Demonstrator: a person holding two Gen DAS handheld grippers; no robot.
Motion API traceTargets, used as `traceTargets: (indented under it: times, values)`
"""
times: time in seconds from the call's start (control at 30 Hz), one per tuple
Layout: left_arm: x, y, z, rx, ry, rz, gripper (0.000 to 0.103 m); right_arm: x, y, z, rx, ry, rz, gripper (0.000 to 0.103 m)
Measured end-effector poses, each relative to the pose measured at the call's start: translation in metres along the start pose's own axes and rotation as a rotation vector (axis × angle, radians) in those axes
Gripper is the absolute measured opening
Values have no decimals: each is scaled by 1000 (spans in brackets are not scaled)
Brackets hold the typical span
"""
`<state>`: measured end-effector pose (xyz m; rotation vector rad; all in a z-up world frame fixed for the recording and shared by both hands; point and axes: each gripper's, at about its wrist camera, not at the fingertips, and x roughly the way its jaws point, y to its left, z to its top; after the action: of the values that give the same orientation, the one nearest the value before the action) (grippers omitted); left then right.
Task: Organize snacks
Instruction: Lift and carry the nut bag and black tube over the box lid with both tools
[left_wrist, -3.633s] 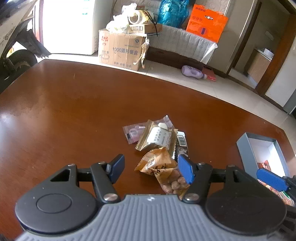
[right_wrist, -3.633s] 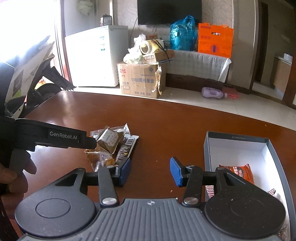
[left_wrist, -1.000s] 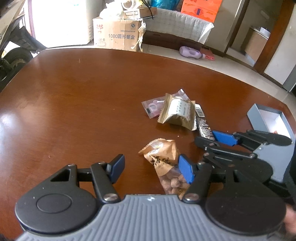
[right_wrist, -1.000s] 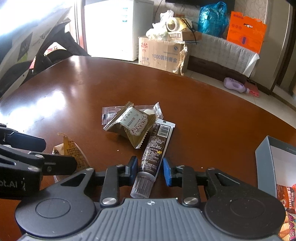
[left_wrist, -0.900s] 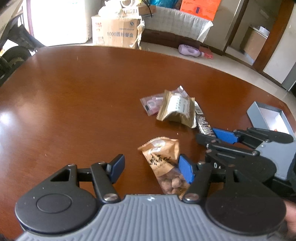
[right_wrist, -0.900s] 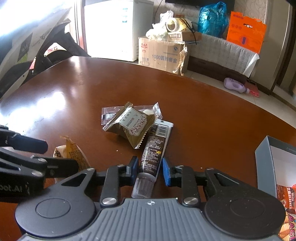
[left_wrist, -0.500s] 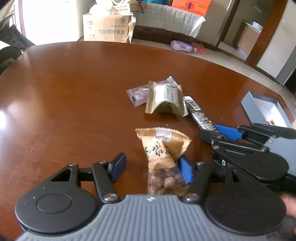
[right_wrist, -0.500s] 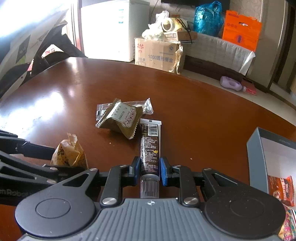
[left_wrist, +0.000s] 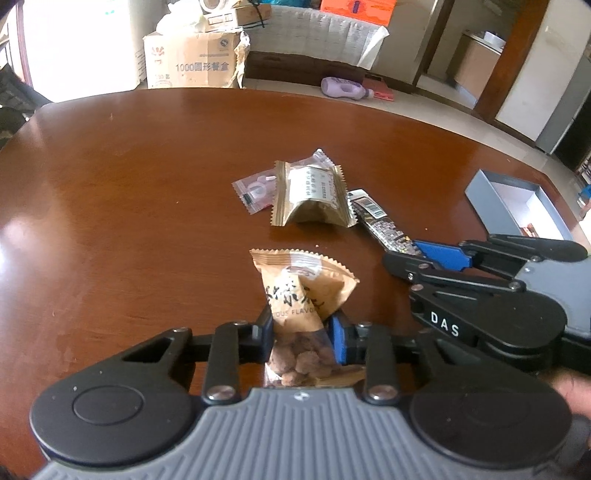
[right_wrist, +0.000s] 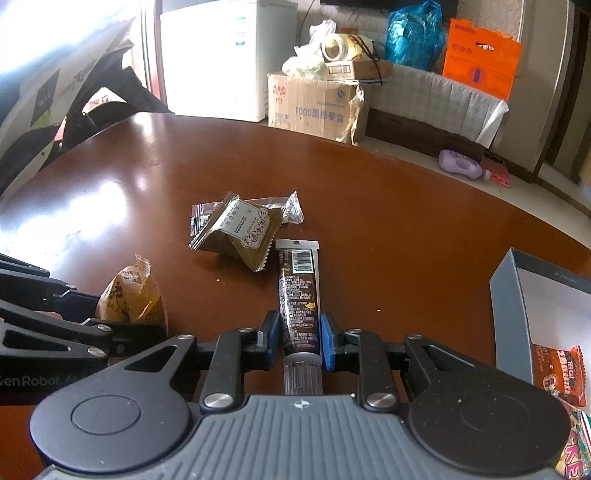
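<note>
My left gripper (left_wrist: 301, 325) is closing, and its blue pads press on the orange-brown nut packet (left_wrist: 300, 291), which sticks up between them. My right gripper (right_wrist: 298, 334) is shut on the dark brown tube (right_wrist: 298, 295), near its clear cap; the tube lies on the brown table (right_wrist: 388, 229). In the left wrist view the right gripper (left_wrist: 424, 251) sits to the right, on the tube (left_wrist: 380, 225). In the right wrist view the nut packet (right_wrist: 129, 295) shows at the left. A gold-green packet (left_wrist: 312, 195) lies on a clear pink one (left_wrist: 255, 190) farther back.
An open grey box (right_wrist: 506, 291) with a white inside stands at the right; an orange-red snack packet (right_wrist: 559, 369) lies in it. Beyond the table's far edge are a cardboard carton (right_wrist: 314, 107), a purple bottle (right_wrist: 461, 166) on the floor and a white cabinet (right_wrist: 221, 59).
The left gripper's jaws closed onto the nut packet, which turned upright between them. The right gripper tightened on the tube, and the tube swung straight along its fingers.
</note>
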<state>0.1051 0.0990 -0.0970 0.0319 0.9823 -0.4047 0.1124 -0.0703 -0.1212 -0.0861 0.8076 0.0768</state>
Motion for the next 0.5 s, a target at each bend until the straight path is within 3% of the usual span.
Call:
traceTargets:
  times: [0.5]
  values:
    - [-12,-8,5,37,-33,4,25,-28,-12,-1,92,-71,11,25]
